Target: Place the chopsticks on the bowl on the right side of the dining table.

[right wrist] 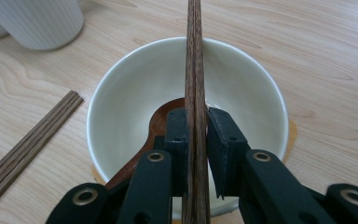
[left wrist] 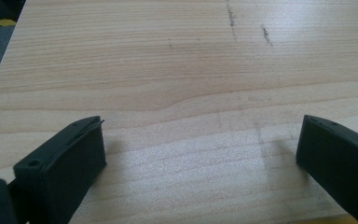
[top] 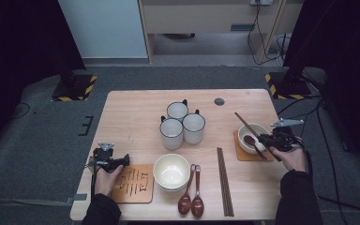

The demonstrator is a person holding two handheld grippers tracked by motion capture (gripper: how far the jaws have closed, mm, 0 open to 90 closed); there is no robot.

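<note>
On the right, a white bowl [top: 243, 129] sits on a brown coaster [top: 240, 154] with a brown spoon [top: 250, 139] lying inside it. My right gripper [top: 266, 139] is at the bowl's near rim, shut on a pair of dark wooden chopsticks [top: 244, 123] that reach across the bowl. In the right gripper view the chopsticks [right wrist: 195, 56] run straight up between the pads of that gripper [right wrist: 196, 116], above the bowl [right wrist: 242, 79] and spoon [right wrist: 161, 123]. My left gripper [top: 122, 161] rests at the table's left front, open [left wrist: 200, 135] over bare wood.
Three white mugs [top: 183, 124] stand mid-table. A second bowl [top: 155, 171] sits at the front centre, with two brown spoons [top: 191, 197] and another chopstick pair [top: 224, 180] to its right. A patterned coaster [top: 133, 183] lies beside the left hand.
</note>
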